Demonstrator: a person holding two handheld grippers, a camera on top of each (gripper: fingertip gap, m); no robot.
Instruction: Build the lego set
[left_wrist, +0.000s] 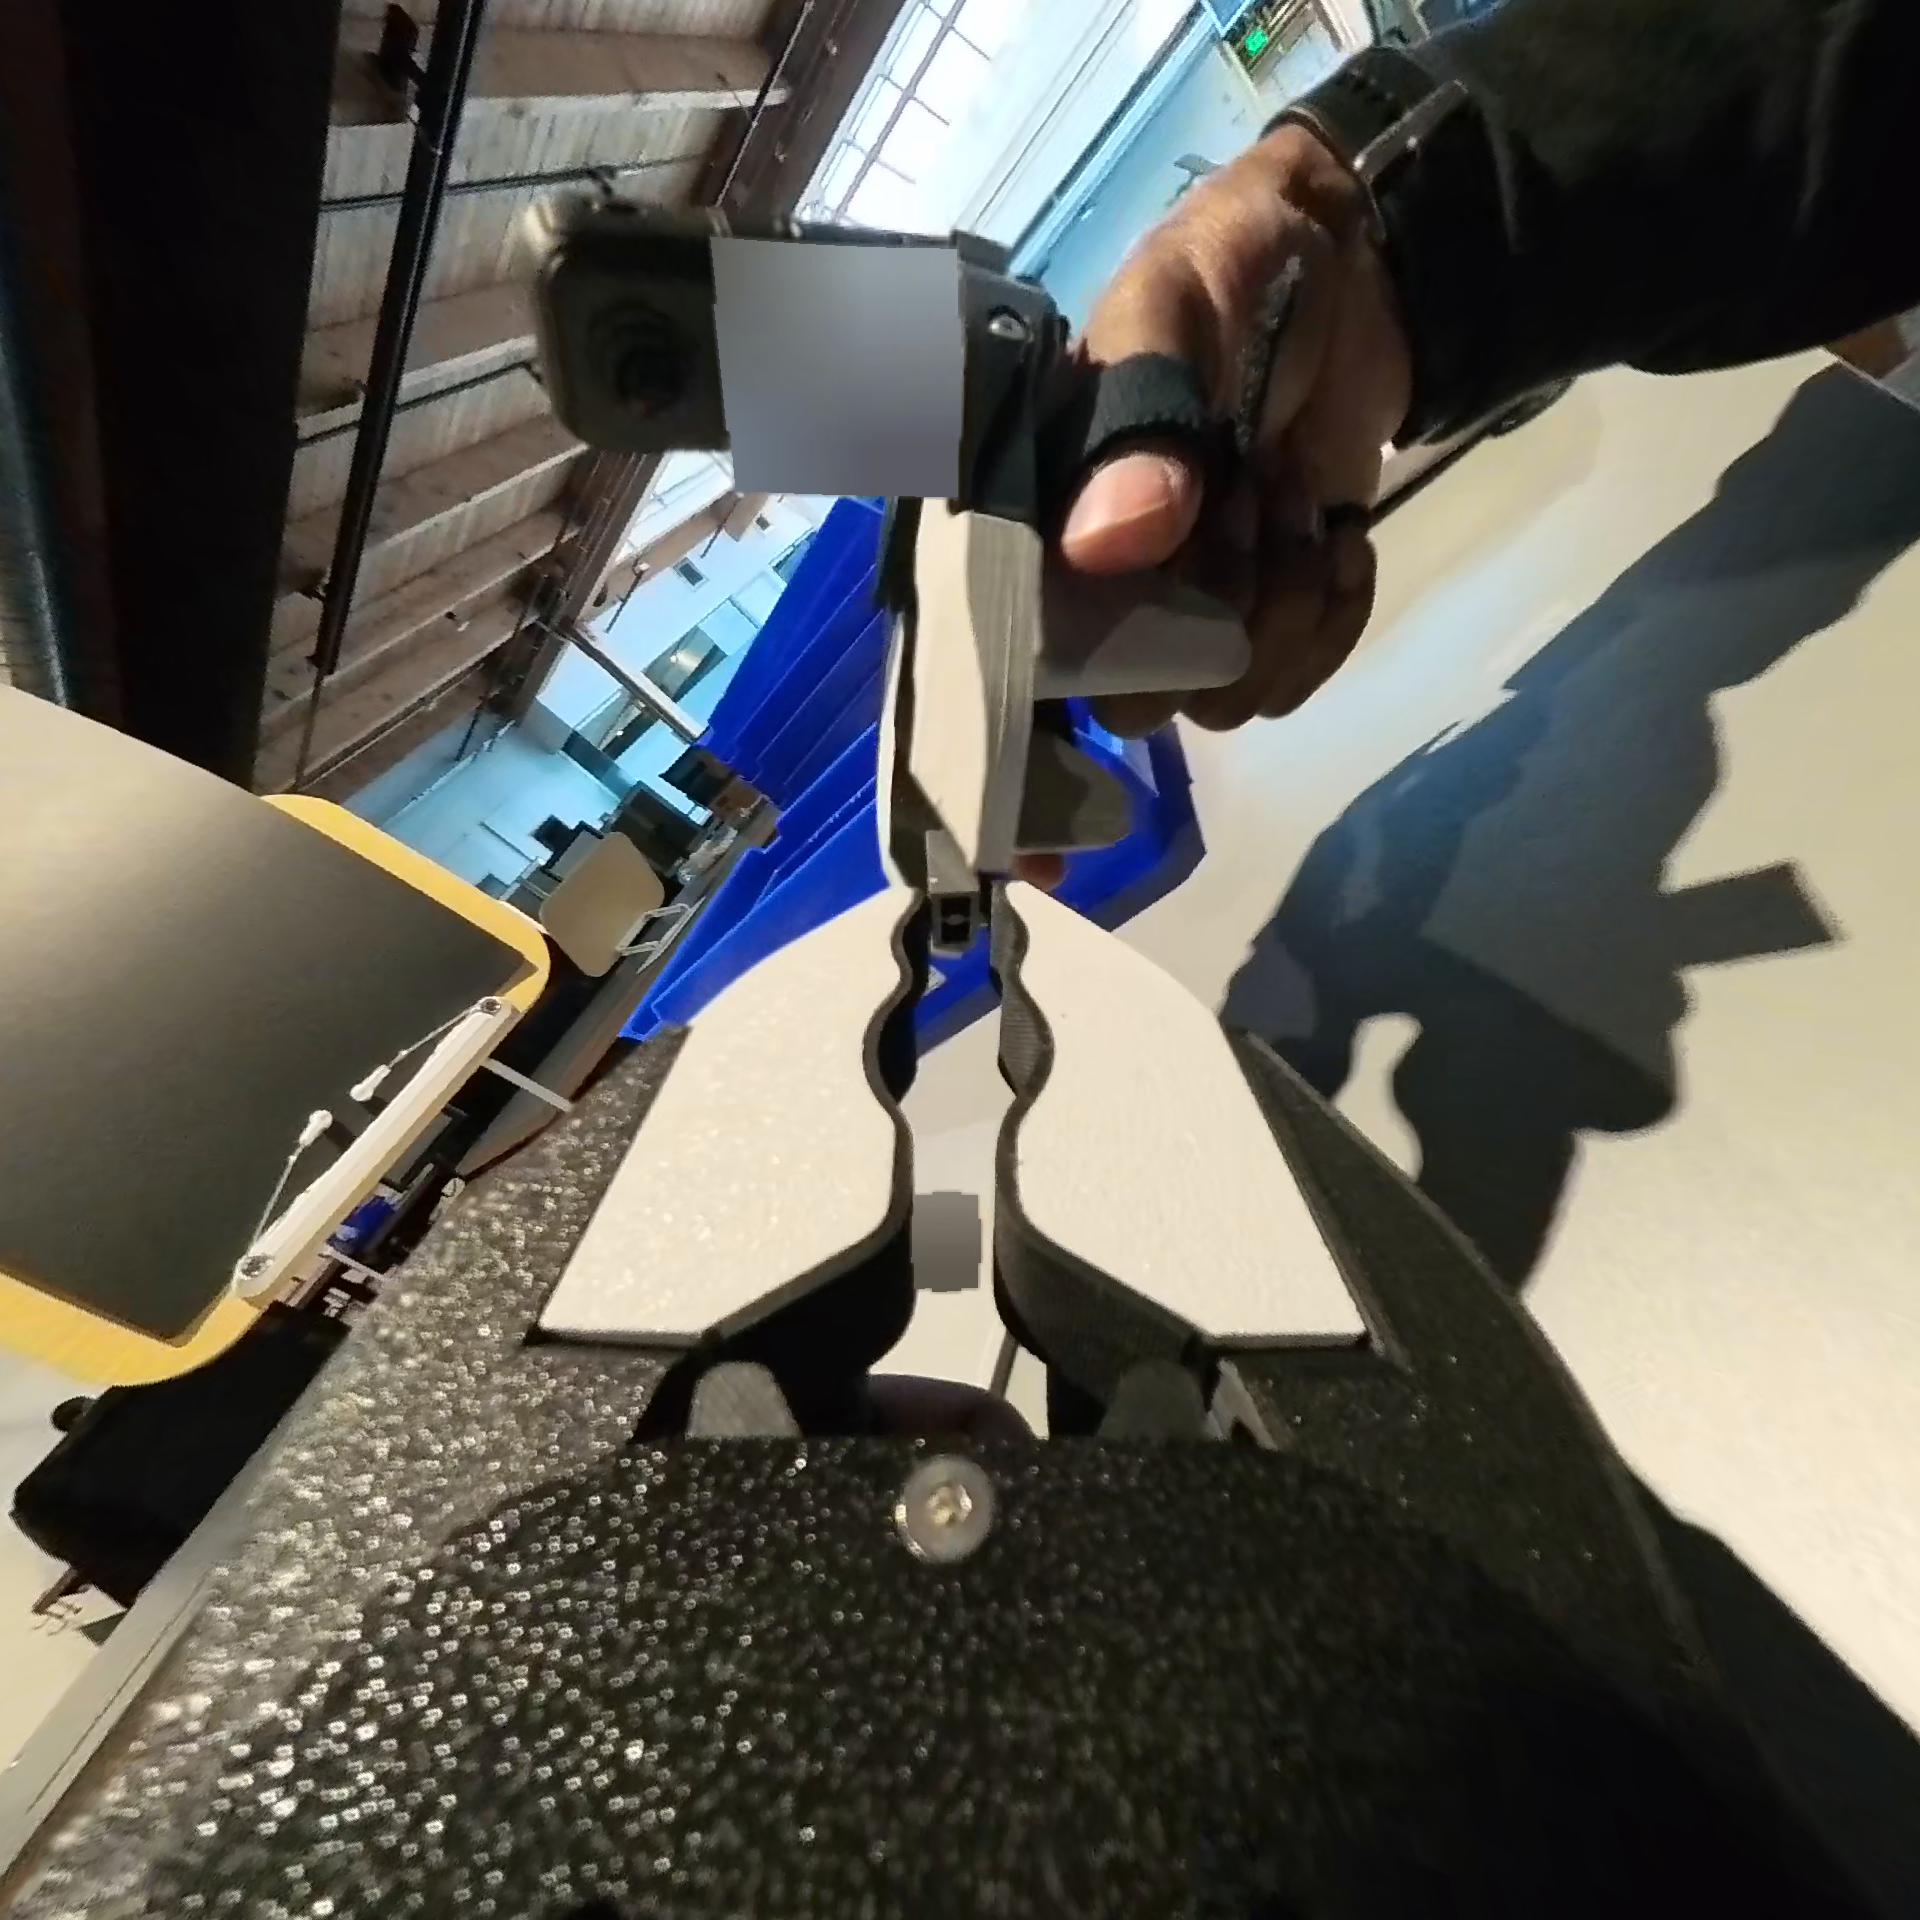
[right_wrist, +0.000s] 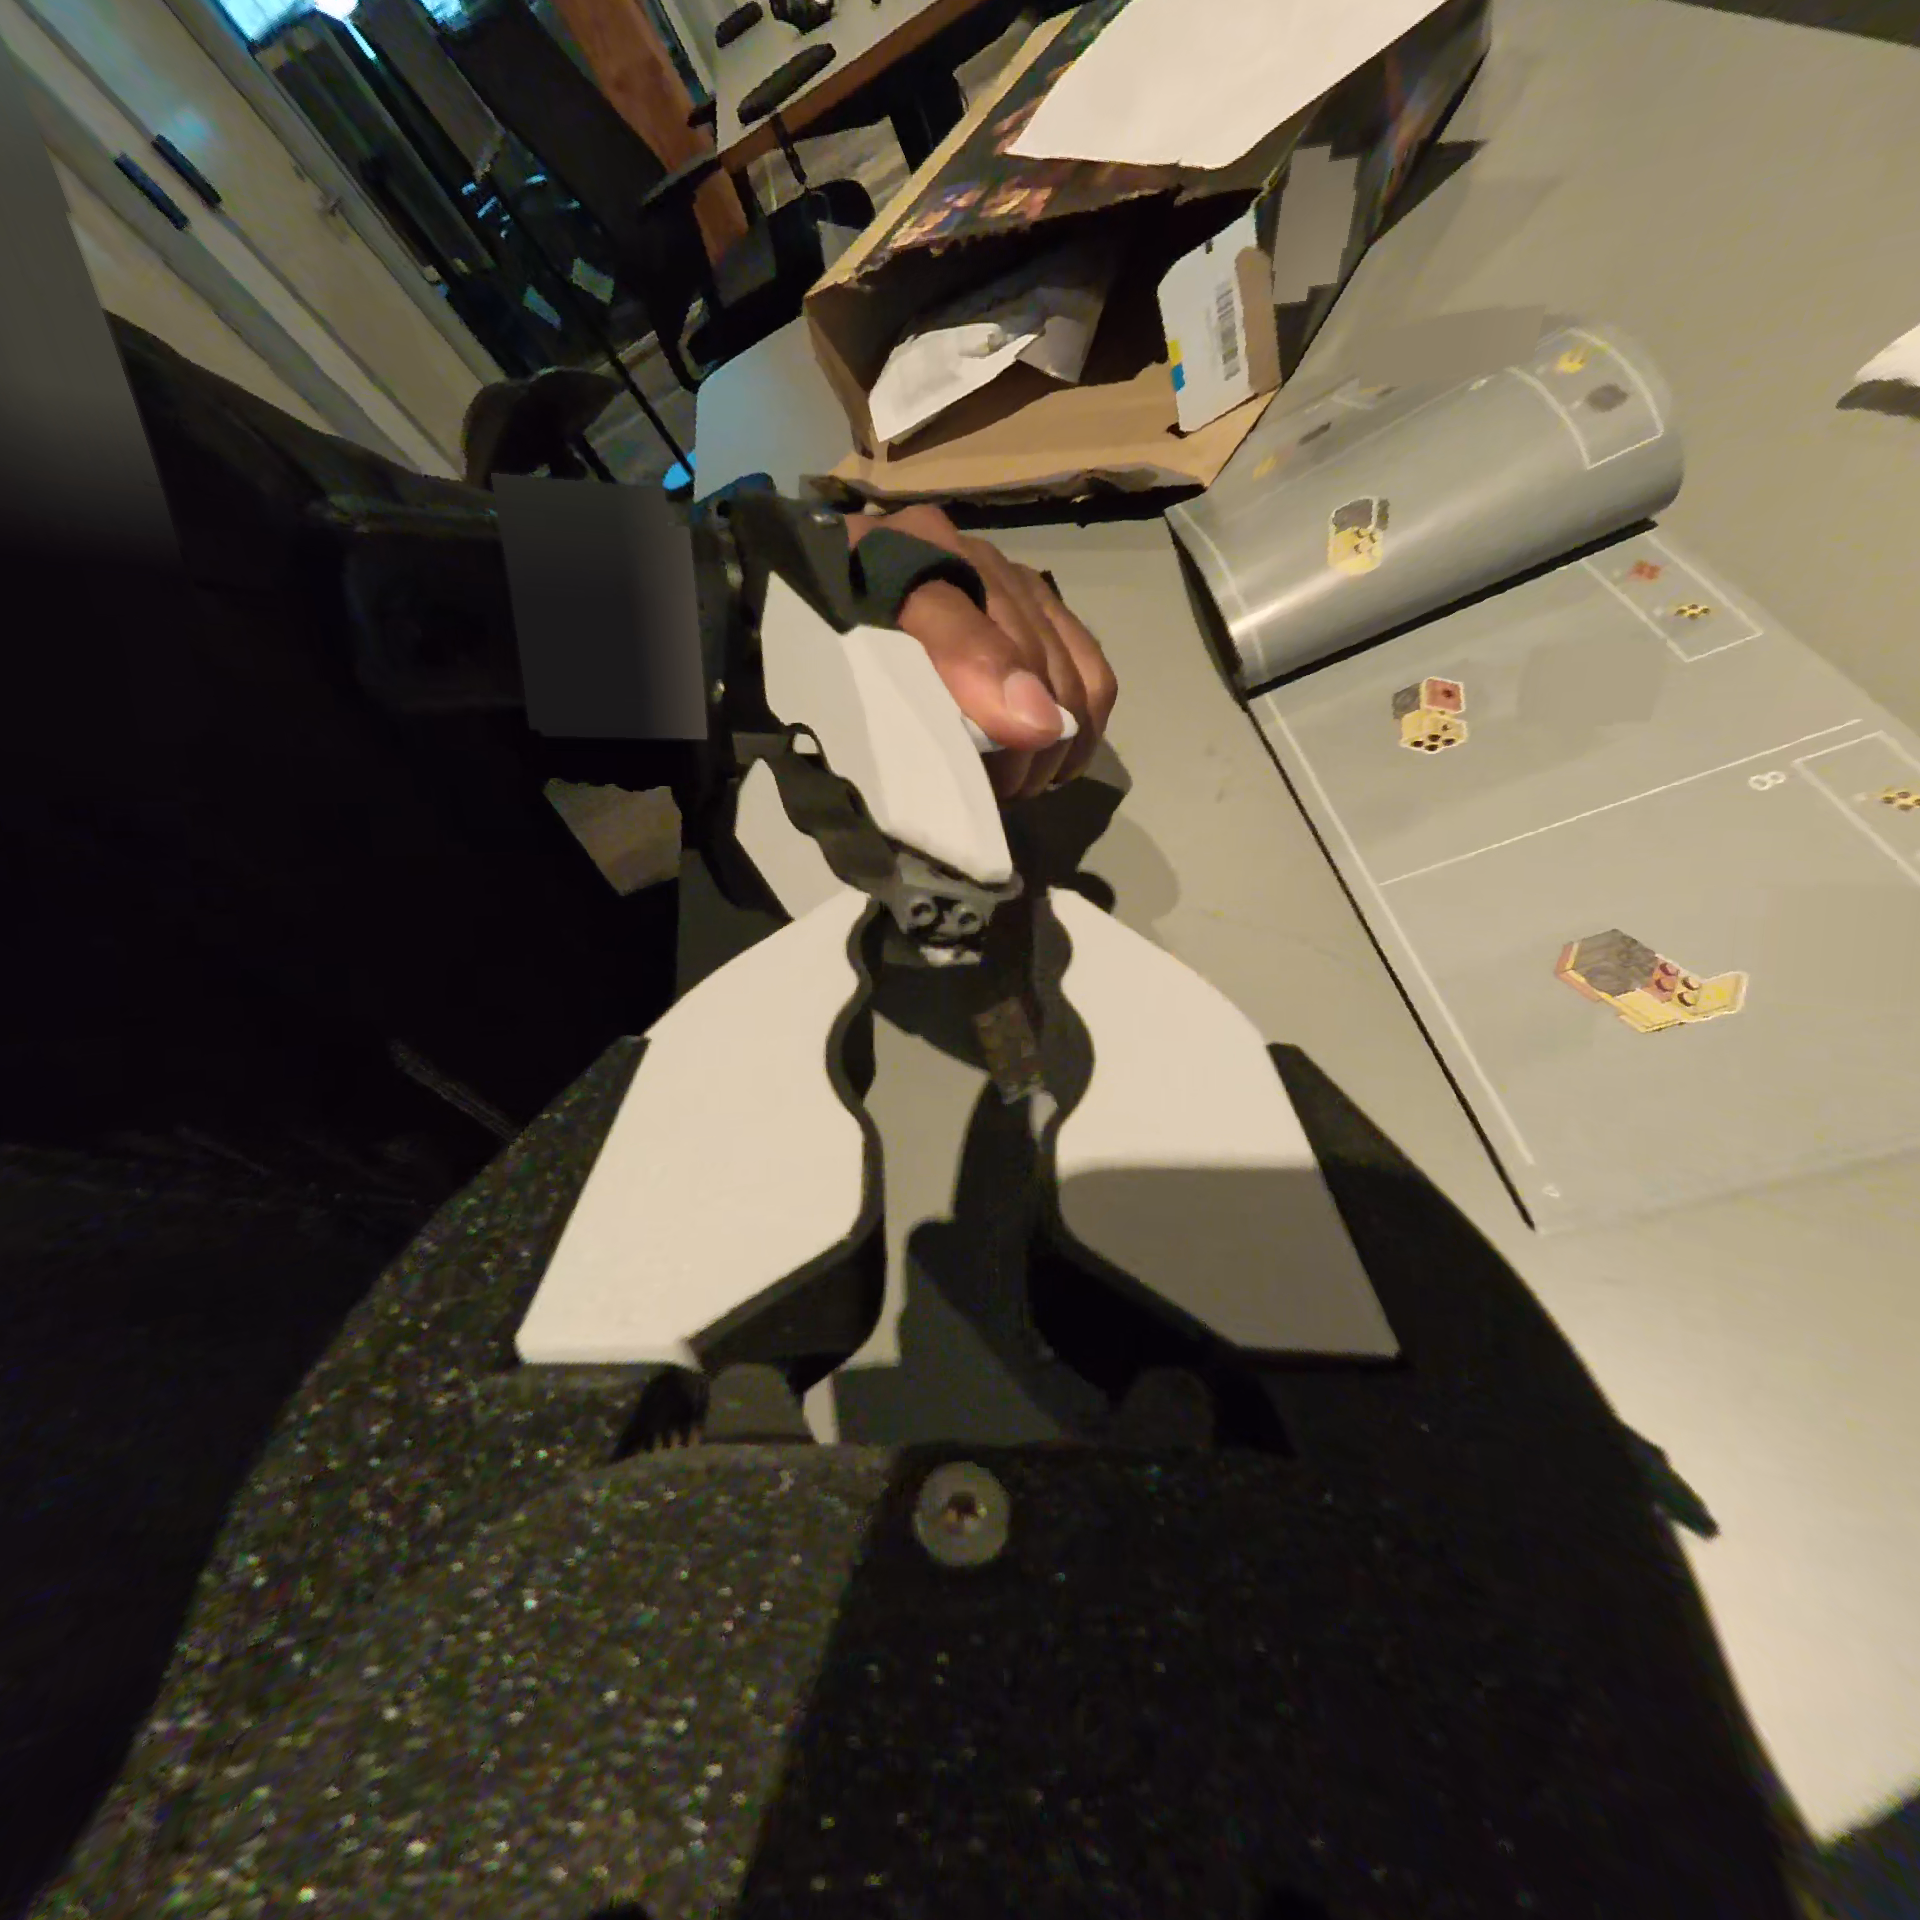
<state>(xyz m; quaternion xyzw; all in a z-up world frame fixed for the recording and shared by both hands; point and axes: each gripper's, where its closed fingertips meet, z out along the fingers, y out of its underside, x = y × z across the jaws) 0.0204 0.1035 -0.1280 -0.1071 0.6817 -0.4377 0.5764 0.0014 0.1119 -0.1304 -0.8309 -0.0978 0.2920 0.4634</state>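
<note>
Above the grey worktop (right_wrist: 1299, 727), both tongs meet tip to tip, off the surface. Left tongs (left_wrist: 951, 925): gap narrow, tips closed on a small dark lego piece (left_wrist: 954, 920), its hollow square end facing the camera, long axis running away toward the other tool. Right tongs (right_wrist: 951, 920): wider gap behind, tips pinched on a small grey lego part (right_wrist: 940, 914) with round holes facing the camera; a dark bar (right_wrist: 1010, 1039) slants down from it between the fingers. Whether the two bits are already joined, cannot tell. Open instruction booklet (right_wrist: 1558, 883) lies flat to the right, torn cardboard box (right_wrist: 1039, 416) beyond it. Blue bins (left_wrist: 810, 727) stand behind the left tool.
</note>
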